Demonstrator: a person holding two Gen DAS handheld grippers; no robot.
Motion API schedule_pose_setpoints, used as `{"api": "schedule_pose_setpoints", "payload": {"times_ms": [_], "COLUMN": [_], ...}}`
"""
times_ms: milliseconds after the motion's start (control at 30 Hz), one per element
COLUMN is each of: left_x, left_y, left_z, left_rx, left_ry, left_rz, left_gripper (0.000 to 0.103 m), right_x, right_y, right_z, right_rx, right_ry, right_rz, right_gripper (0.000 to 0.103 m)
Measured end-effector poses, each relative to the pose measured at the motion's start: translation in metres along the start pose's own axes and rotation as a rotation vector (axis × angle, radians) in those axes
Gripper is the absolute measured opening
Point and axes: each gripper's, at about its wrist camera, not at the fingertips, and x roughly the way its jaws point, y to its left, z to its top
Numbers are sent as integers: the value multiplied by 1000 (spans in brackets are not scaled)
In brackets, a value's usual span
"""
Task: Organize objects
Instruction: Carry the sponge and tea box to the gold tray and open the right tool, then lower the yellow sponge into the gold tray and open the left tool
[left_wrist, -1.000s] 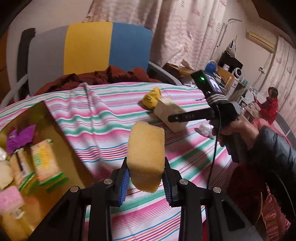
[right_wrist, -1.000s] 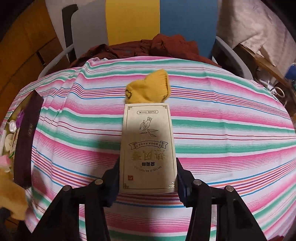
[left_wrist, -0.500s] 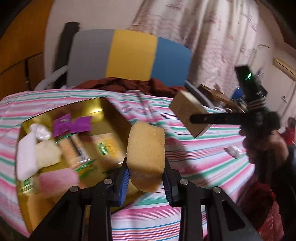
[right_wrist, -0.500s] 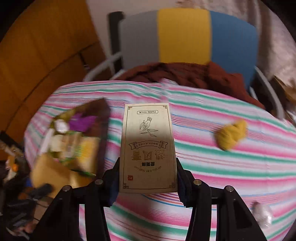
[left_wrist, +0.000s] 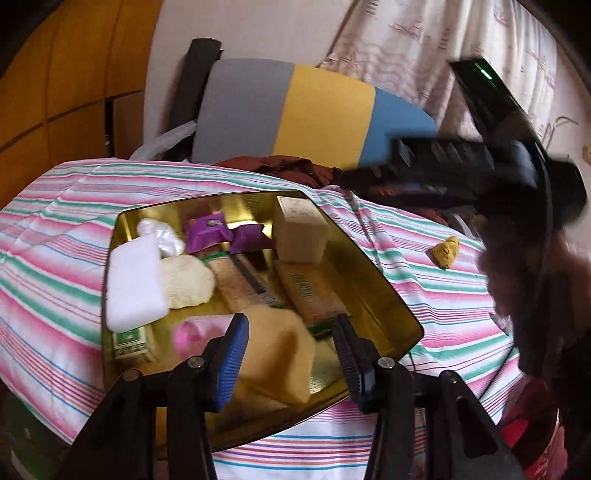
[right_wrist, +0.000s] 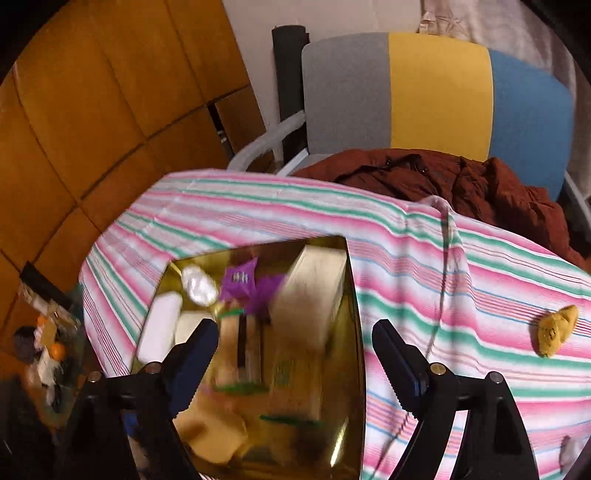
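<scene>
Fingers of the left gripper (left_wrist: 290, 356) stand apart with nothing between them, above the near end of the gold tray (left_wrist: 373, 273), where the yellow sponge (left_wrist: 275, 363) lies. Fingers of the right gripper (right_wrist: 295, 363) are spread and empty too, over the tray's near right side, while the tan carton (right_wrist: 312, 291) stands in its far right corner. A yellow sock (right_wrist: 556, 334) lies on the striped tabletop (right_wrist: 461, 291), well to the tray's right.

left gripper (left_wrist: 291, 354): you've let go, sponge (left_wrist: 273, 354) dropped in the gold tray (left_wrist: 373, 273)
right gripper (right_wrist: 291, 354): you've released the box (right_wrist: 310, 291), tray's 1 o'clock corner
</scene>
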Motion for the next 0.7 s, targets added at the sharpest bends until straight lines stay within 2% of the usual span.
{"api": "schedule_pose_setpoints", "payload": {"times_ms": [200,333,467,700], "left_x": [-9,-17,-23,-33], "left_y": [7,7,5,-4], "left_z": [1,6,8,9], "left_rx": [-32,-32,-20,14], "left_ry": [-17,-37,-49,-65], "left_rz": [26,54,90,108], "left_gripper": [48,48,48,49], "right_x": [-14,-23,-33,-46], "right_y": [-3,-7,-10,-10], "right_z": [-46,-66,-76,-92], "right_rx": [-24,-16,-9,-23], "right_ry": [27,18,1,-28], "right_rz": [-52,-68,-91,-140], "right_gripper": [92,97,98,101]}}
